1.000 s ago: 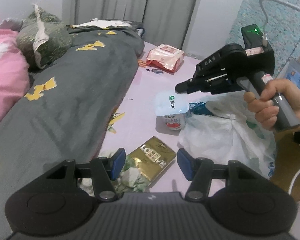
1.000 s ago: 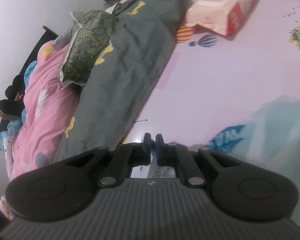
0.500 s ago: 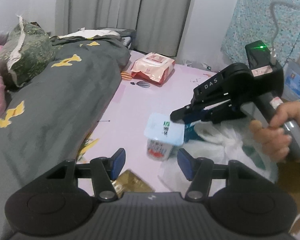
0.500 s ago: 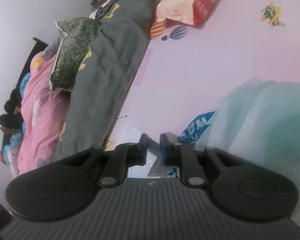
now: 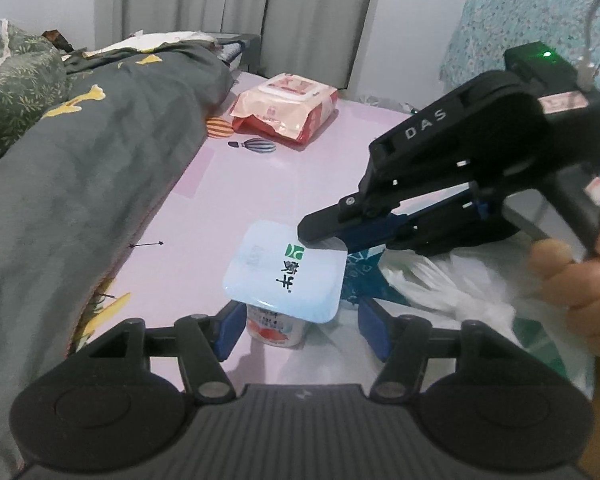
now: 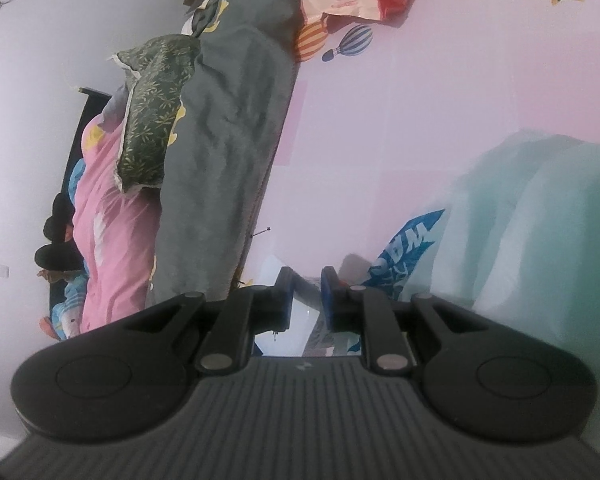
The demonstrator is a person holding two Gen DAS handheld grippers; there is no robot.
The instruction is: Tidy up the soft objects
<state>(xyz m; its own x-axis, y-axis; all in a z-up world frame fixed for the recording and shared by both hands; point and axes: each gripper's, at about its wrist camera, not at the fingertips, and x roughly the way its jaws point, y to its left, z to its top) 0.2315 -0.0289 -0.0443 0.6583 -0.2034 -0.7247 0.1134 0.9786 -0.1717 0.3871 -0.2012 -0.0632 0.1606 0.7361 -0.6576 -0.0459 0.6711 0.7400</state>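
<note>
Pink sheet (image 5: 260,184) — yogurt cup (image 5: 286,276) base hidden behind left tongs (image 5: 296,330).

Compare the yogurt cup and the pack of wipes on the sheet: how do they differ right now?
The yogurt cup is small and close to the camera, standing upright between the open left tongs; the pack of wipes is larger, lies flat, and sits far back untouched. The cup's lid is pale blue; the pack is pink and red. Both rest on the pink sheet.

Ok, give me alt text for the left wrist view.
A yogurt cup stands on the pink sheet between the opening left gripper pads, untouched. The right gripper hovers at its lid edge, beside a white plastic bag.
</note>
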